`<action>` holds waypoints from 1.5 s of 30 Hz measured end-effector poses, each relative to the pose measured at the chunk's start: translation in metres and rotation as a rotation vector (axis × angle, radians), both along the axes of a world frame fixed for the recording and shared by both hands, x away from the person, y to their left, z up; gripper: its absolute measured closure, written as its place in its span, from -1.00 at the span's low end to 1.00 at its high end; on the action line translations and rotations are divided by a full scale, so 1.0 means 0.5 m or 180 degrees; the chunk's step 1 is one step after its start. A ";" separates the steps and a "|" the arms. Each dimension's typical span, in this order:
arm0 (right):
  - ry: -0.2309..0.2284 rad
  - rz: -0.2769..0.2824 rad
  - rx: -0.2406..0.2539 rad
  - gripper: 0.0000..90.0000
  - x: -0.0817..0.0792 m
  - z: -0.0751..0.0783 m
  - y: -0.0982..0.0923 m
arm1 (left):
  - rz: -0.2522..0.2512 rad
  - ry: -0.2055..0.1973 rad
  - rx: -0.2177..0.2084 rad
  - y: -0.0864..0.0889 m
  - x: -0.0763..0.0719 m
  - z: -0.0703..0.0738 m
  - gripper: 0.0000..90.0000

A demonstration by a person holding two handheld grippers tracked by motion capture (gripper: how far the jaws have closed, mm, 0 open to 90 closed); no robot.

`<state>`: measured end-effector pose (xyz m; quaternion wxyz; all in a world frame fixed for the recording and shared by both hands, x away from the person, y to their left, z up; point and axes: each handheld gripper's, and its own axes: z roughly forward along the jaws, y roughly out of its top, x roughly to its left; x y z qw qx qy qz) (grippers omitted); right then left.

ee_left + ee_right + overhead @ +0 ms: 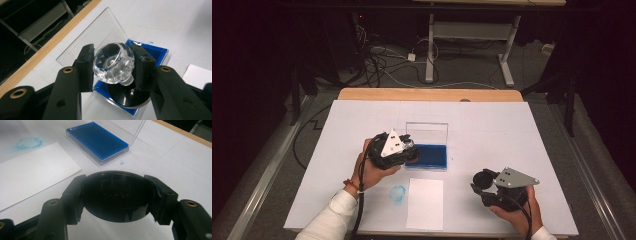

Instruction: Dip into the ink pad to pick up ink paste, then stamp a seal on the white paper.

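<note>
no text, label, brand, number or sign can be read in any of the views — faint raised marks are seen inside the black cap [117,195], but they are too dark and blurred to be made out.

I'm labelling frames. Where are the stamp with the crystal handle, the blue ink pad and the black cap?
stamp [113,62], left gripper view, its faceted crystal handle.
blue ink pad [96,140], right gripper view, its inked surface.
black cap [117,195], right gripper view, its hollow inside.

Paper sheet [425,203]: lying flat on the table, between the two sets of fingers.
Blue smudge [398,193]: sitting just beside the sheet.
Cables [382,60]: trailing across the floor beyond.
</note>
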<state>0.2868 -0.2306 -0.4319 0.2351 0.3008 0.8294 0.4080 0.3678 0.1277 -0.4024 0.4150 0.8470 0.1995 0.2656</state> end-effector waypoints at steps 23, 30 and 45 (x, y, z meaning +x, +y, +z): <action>-0.0115 -0.0065 -0.0006 -0.14 -0.003 0.007 -0.004 | -0.0104 -0.0011 0.0001 -0.014 -0.025 0.018 0.24; -0.0094 -0.0107 0.0019 -0.14 -0.002 0.007 -0.009 | -0.0188 -0.0015 0.0018 -0.021 -0.038 0.028 0.24; -0.0170 -0.0088 -0.0004 -0.14 -0.014 0.013 -0.011 | -0.0373 -0.0063 0.0087 -0.044 -0.070 0.044 0.24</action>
